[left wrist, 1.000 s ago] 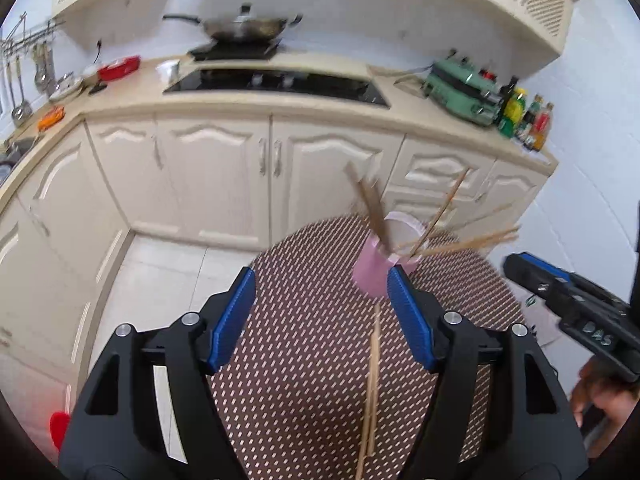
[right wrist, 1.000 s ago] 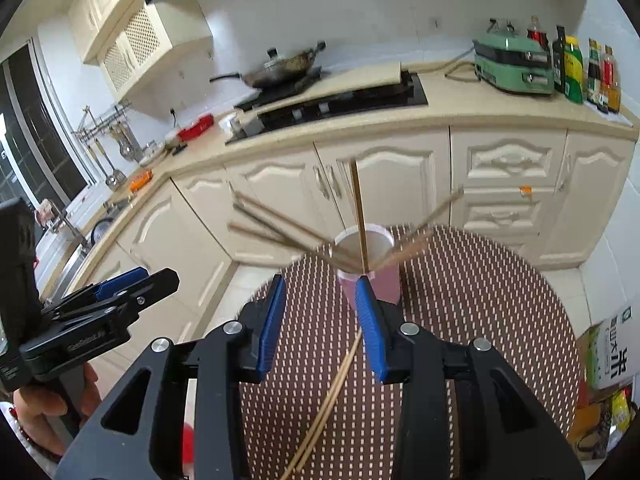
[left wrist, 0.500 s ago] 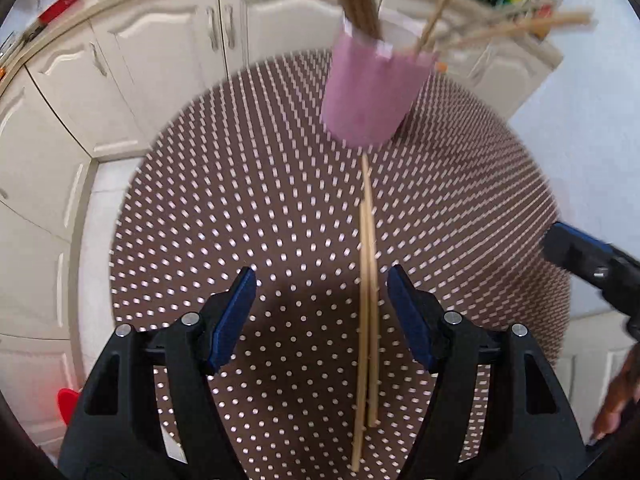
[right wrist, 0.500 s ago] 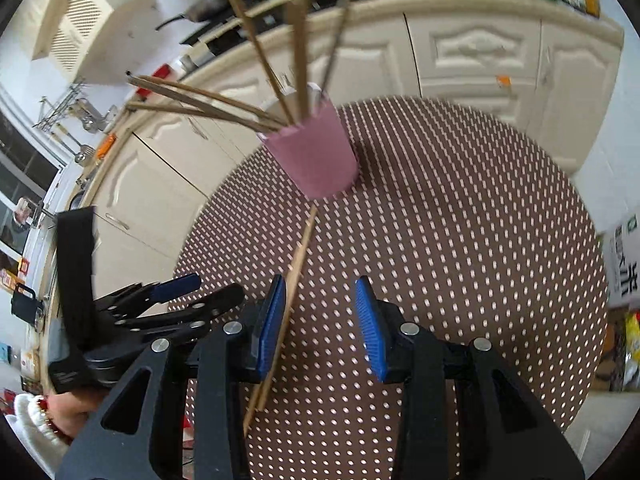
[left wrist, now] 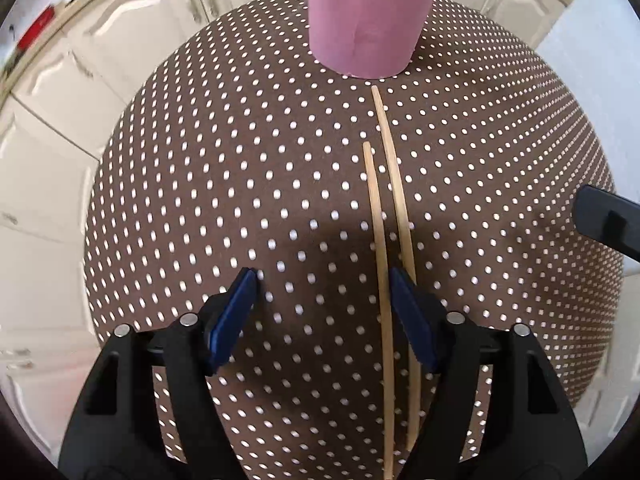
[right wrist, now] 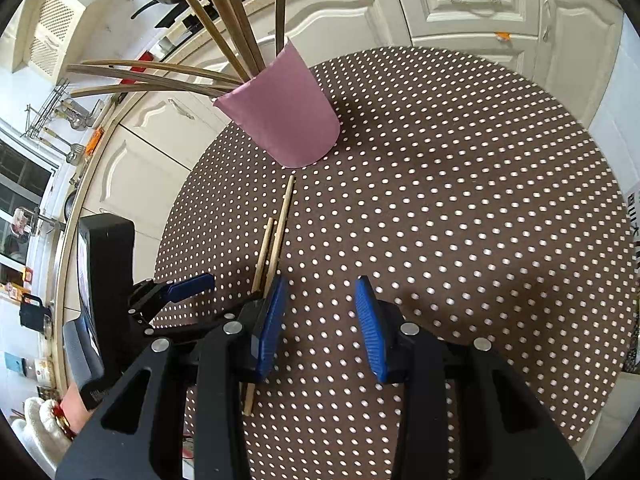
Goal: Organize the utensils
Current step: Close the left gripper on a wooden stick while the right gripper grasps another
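1. Both tools dropped low over the dotted counter (left wrist: 200,200) in the last second. Went from eyeing the whole kitchen to hovering right above the cloth.
2. Left gripper (left wrist: 322,312): fingers spread wide, nothing pinched. Two loose chopsticks (left wrist: 386,240) lying side by side on the counter, running along the inside of the right finger (left wrist: 412,320), possibly touching it.
3. Right gripper (right wrist: 320,320): fingers also spread, empty, with the same sticks just off its left finger.
4. Pink cup (right wrist: 284,116) at the far end, already stuffed with sticks.
5. Looks like a pickup lining up, probably by the left; last two strays, then done.
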`<state>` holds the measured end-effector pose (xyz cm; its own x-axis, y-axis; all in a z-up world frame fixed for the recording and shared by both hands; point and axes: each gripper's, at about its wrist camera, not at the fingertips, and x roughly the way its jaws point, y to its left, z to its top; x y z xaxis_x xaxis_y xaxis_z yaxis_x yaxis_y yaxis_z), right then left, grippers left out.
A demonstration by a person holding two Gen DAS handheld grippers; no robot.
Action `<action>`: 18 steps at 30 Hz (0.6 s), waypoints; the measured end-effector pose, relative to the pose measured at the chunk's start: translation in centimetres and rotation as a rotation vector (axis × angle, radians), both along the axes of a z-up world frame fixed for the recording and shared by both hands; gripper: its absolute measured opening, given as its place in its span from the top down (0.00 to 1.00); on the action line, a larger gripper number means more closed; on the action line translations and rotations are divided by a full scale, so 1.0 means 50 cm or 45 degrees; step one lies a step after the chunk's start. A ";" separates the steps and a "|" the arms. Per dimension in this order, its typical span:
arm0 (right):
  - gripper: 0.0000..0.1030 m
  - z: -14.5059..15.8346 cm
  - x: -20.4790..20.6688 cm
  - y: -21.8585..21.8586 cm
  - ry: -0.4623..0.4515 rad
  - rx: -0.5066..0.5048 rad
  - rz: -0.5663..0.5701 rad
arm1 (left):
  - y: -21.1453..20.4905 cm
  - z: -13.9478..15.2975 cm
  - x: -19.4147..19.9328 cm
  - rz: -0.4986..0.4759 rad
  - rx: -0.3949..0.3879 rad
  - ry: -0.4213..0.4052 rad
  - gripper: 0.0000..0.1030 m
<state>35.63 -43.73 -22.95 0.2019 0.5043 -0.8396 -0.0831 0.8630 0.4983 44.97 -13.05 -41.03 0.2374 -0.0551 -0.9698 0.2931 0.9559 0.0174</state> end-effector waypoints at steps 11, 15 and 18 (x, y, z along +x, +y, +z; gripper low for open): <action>0.67 -0.062 0.087 0.096 0.132 -0.022 0.062 | 0.066 0.019 0.085 0.152 -0.074 0.008 0.70; 0.68 -0.073 0.108 0.141 0.159 -0.052 0.105 | 0.122 0.025 0.100 0.201 -0.138 0.031 0.88; 0.69 -0.078 0.119 0.172 0.161 -0.111 0.145 | 0.162 0.025 0.096 0.244 -0.178 0.049 0.92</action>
